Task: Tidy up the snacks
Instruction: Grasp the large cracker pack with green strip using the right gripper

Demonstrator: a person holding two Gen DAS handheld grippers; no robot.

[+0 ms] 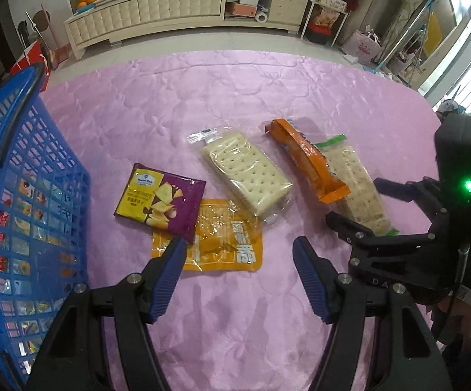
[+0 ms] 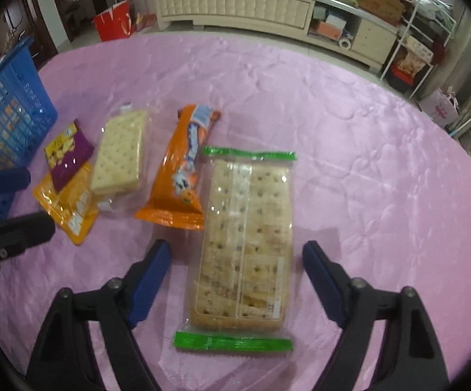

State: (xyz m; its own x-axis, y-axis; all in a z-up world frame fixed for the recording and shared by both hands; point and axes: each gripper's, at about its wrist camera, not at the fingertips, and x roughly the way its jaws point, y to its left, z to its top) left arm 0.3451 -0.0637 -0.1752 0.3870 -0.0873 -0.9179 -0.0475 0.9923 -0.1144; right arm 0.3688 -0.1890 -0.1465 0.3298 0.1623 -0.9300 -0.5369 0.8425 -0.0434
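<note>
Right wrist view, nearest first: my right gripper (image 2: 237, 255) is spread wide with nothing in its grasp, its blue-padded fingers (image 2: 150, 280) standing on either side of the long clear cracker pack with green sealed ends (image 2: 245, 241). That pack lies flat on the pink quilted cloth (image 2: 365, 163), lengthwise between the fingers, with a gap on each side; no pad touches it. Just left of its far half lies the orange foil snack wrapper (image 2: 180, 176), its near edge overlapping the pack's left edge. Further left is the clear-wrapped stack of pale square crackers (image 2: 119, 153), then the yellow-and-purple chip packet (image 2: 67, 154) resting on the flat orange-yellow transparent pouch (image 2: 69, 207). At the far left stands the blue plastic lattice basket (image 2: 10, 120).

Left wrist view: my left gripper (image 1: 238, 246) is also wide open and holds nothing. Its left pad (image 1: 167, 277) sits over the near left corner of the pouch (image 1: 222, 247); whether it touches cannot be determined. The chip packet (image 1: 160, 198) overlaps the pouch's far left corner, and the cracker stack (image 1: 248, 176) overlaps its far right corner. The orange wrapper (image 1: 303, 156) lies across the green-ended pack (image 1: 356, 189), where the right gripper (image 1: 365, 208) sits. The basket (image 1: 23, 195) stands close at the left, with snack packets visible through its wall. Beyond the cloth, a cream tufted low cabinet (image 1: 176, 9) lines the wall
</note>
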